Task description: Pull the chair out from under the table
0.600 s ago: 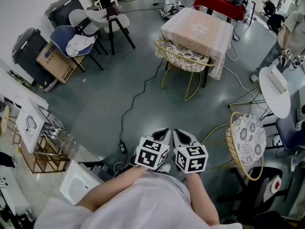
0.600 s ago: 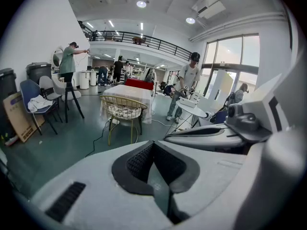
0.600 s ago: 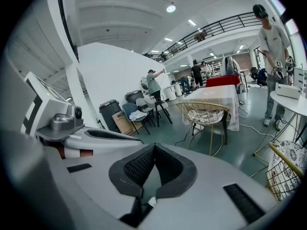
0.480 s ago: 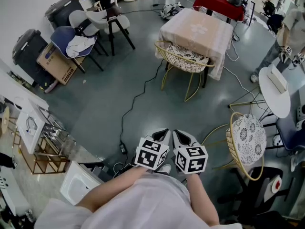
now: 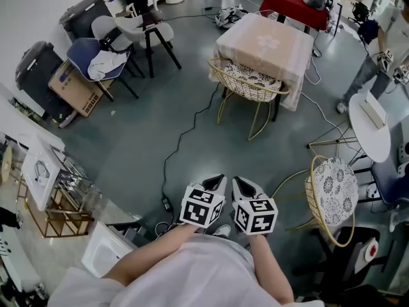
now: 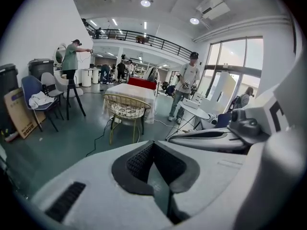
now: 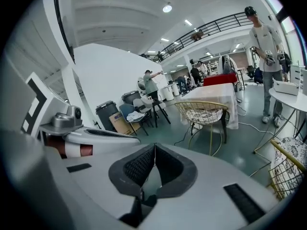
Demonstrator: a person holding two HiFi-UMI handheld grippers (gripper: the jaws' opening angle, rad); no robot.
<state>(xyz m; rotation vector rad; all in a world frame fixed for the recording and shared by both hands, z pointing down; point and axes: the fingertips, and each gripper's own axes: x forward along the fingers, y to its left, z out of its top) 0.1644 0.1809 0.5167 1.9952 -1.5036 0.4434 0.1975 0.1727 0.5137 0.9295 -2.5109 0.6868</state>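
Left gripper (image 5: 216, 183), right gripper (image 5: 241, 185): fingers pressed together, empty; open floor (image 5: 167, 110) before chair (image 5: 248, 77) at table (image 5: 265, 40) edge.

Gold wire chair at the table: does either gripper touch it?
Apart. Head view: bare floor lies between the left gripper, right gripper and the gold wire chair.

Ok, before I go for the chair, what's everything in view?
table: one, beige cloth, ahead centre.
wire chair: one, gold, against table's near side.
second wire chair: one, gold, near right.
round table: one, white, right edge.
red table: one, far back.
blue chair: one, cloth on seat, left.
bins: two, black, left.
cardboard box: one, brown, beside nearer bin.
cable: one, black, along floor.
people: several, background.
left gripper: one, white, shut, empty.
right gripper: one, white, shut, empty.
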